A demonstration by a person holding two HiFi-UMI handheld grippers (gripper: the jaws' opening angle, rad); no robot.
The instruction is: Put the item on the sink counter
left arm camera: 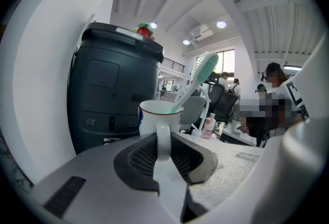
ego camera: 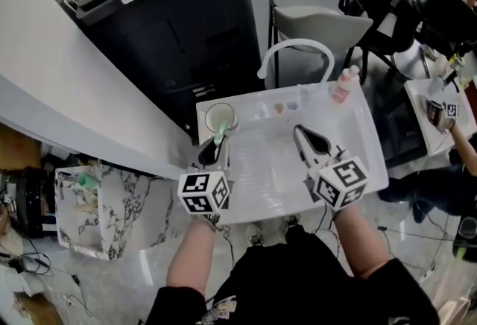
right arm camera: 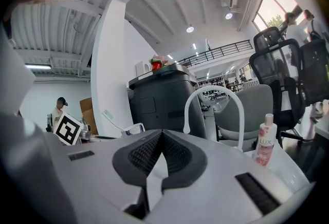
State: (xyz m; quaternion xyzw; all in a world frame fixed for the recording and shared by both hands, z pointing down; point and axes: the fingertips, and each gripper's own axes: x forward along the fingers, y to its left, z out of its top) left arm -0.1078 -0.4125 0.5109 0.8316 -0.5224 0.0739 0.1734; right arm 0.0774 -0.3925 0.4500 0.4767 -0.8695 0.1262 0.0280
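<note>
Left gripper [left arm camera: 163,143] is clamped on the handle of the mug [left arm camera: 159,115], which holds a toothbrush [left arm camera: 199,75] and sits just ahead of it at the left corner of the sink worktop [ego camera: 365,139]. Right gripper [right arm camera: 160,151], off to its right, is closed and empty. The carry looks nearly done; setting down and release remain

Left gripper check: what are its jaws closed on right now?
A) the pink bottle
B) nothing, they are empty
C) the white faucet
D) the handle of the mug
D: the left gripper is clamped on the handle of the white mug, which has a green toothbrush standing in it.
</note>
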